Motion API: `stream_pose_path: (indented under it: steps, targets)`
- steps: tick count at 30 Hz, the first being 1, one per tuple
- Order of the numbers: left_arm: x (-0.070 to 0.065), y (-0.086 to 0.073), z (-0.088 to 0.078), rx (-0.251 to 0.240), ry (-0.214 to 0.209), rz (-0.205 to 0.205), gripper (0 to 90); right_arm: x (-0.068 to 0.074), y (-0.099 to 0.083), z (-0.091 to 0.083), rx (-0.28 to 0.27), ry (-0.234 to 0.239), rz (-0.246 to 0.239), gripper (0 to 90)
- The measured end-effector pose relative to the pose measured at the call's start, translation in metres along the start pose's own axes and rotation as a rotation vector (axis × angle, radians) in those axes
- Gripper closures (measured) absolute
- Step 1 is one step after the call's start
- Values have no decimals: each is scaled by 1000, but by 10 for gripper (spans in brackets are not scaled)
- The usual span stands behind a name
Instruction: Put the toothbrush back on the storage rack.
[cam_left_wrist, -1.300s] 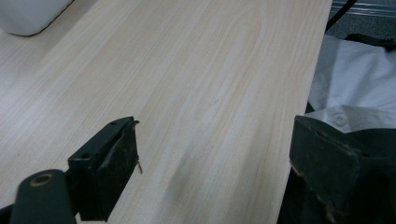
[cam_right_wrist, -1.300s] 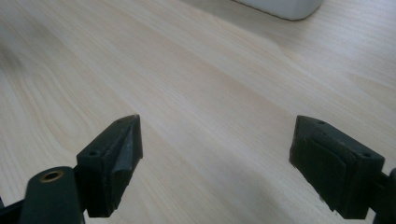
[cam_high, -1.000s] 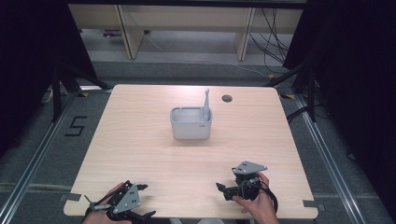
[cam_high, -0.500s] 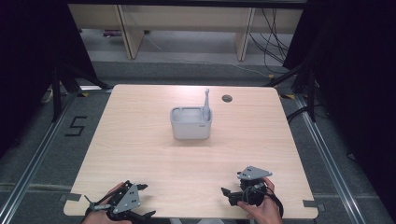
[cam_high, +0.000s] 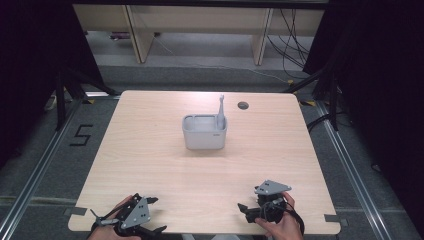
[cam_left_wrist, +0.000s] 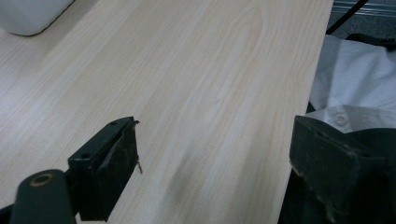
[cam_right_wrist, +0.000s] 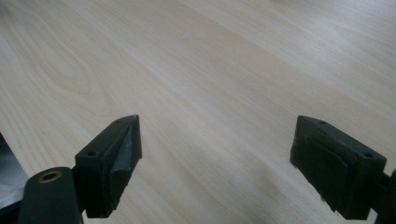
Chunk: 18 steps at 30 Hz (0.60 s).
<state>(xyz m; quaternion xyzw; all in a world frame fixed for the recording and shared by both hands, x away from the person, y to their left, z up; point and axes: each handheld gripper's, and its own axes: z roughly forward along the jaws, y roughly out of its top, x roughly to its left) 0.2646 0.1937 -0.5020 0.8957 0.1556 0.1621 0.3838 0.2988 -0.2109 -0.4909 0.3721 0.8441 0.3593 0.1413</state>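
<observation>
A grey rectangular container (cam_high: 204, 133) stands at the middle of the wooden table (cam_high: 150, 150). A grey long-handled utensil (cam_high: 220, 107) stands upright in its right end. My left gripper (cam_high: 156, 215) rests at the front left edge, open, nothing between its jaws. Near the front right edge my right gripper (cam_high: 245, 212) points left, also open and empty. The left gripper view has my left gripper (cam_left_wrist: 215, 158) spread wide over bare wood, with a corner of the container (cam_left_wrist: 28, 14) at the top left. Bare wood also lies between the jaws of my right gripper (cam_right_wrist: 217, 154).
A round cable hole (cam_high: 243, 105) sits in the table behind the container. The person's white shirt (cam_left_wrist: 355, 84) shows past the table edge. Shelving and cables stand behind the table; a floor mark "5" (cam_high: 81, 135) lies to its left.
My right gripper has drifted a little toward the front edge and to the right. The left gripper and the container have stayed put.
</observation>
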Motion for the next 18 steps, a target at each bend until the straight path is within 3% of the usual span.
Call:
stream_pose_path:
  steps: [8, 16, 18]
  targets:
    - [0, 0, 0, 2, 1, 2, 148, 3, 0, 0, 18, 4, 25, 169]
    - [-1, 0, 0, 1, -2, -7, 148, 2, 0, 1, 11, -4, 17, 169]
    - [-1, 0, 0, -5, -3, -7, 149, -1, 0, 1, 10, -2, -10, 169]
